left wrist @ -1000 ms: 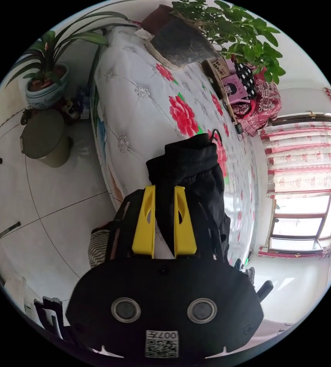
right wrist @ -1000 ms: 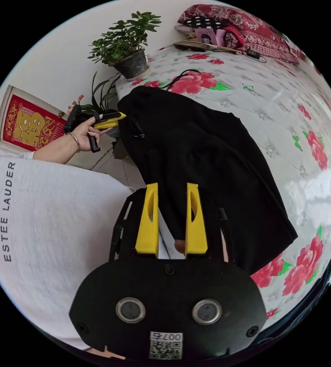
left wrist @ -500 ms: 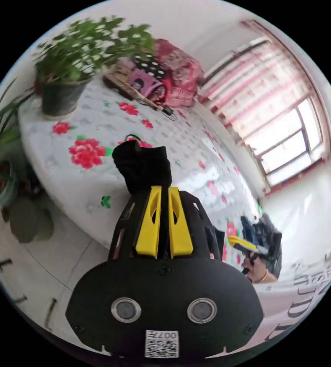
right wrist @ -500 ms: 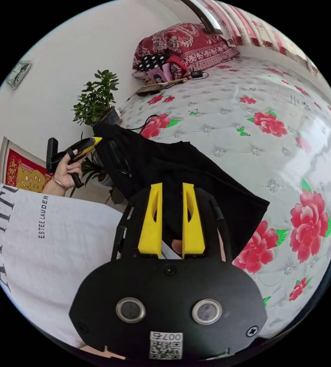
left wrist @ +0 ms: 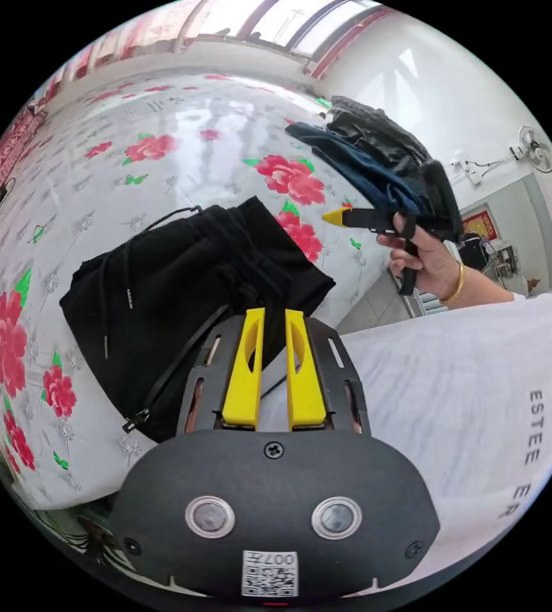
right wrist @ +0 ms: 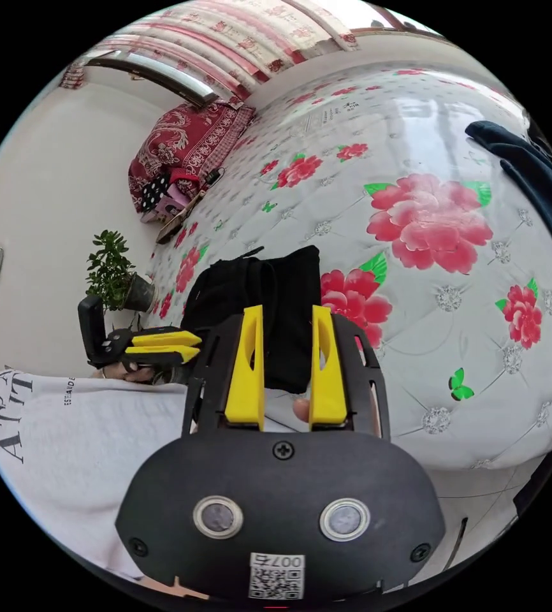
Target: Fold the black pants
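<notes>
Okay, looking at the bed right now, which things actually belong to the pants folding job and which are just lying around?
Part of the job:
- black pants, lying folded on the bed
- left hand-held gripper, open
- right hand-held gripper, open

Just lying about:
- pile of dark clothes at the bed's edge
- potted plant
- red patterned bedding at the far end
- flowered bed cover underneath

— Pants point(left wrist: 180, 299): matt black cloth, soft, with a woven cord and a dark zip along one edge.
— Bed cover point(left wrist: 161, 121): glossy, quilted, tufted with small shiny studs; printed flowers. Reflects window light.
— Left gripper point(left wrist: 275, 315): smooth yellow plastic jaws on a matt black plastic body.
— Same on the right gripper point(right wrist: 287, 312). Shirt point(left wrist: 454, 395): white cloth, matt, faintly creased.
— Bracelet point(left wrist: 457, 284): shiny, gold-coloured metal.
</notes>
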`<move>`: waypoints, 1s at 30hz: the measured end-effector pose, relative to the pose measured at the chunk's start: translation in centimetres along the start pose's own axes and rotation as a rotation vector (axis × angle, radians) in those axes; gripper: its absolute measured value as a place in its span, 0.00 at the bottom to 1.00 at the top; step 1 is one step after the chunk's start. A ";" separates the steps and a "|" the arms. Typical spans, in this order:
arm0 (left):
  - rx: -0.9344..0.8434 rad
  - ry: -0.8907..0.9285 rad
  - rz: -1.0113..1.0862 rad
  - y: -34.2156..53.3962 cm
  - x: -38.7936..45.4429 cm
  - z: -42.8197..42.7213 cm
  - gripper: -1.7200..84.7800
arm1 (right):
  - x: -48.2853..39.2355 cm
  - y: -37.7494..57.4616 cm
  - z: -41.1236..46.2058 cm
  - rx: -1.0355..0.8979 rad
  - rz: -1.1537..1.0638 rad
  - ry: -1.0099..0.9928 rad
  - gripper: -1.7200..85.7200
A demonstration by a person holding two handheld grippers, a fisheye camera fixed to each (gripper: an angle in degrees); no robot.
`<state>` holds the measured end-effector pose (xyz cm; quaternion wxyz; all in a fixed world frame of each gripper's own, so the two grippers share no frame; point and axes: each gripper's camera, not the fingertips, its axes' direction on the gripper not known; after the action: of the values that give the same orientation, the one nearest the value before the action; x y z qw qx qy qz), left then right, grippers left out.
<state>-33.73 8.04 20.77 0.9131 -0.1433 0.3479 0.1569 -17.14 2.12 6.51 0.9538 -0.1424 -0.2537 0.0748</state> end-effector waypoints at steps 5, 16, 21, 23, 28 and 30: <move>0.194 -0.021 -0.296 2.3 -7.6 -5.2 0.15 | 4.2 0.4 2.0 -0.078 0.078 -0.021 0.14; -0.085 0.076 -0.491 -2.3 -15.9 2.3 0.21 | 4.5 -3.4 9.4 -0.287 0.015 0.052 0.13; -0.108 0.042 -0.426 -5.5 -16.4 2.0 0.13 | 4.3 -5.5 11.2 -0.357 0.024 0.018 0.10; -0.103 0.033 -0.414 -6.6 -17.4 1.5 0.11 | 4.1 -7.0 12.4 -0.379 0.043 -0.028 0.08; -0.097 -0.054 -0.394 -10.7 -22.2 -0.4 0.11 | 1.6 -13.2 16.6 -0.367 0.097 -0.150 0.07; -0.092 -0.120 -0.402 -13.1 -25.6 -2.3 0.11 | -0.5 -16.8 19.1 -0.369 0.080 -0.154 0.06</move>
<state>-48.18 -9.48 38.57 0.9376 -0.2418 0.2497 -0.0042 -26.03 -9.45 27.39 0.8855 -0.3186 -0.3296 0.0756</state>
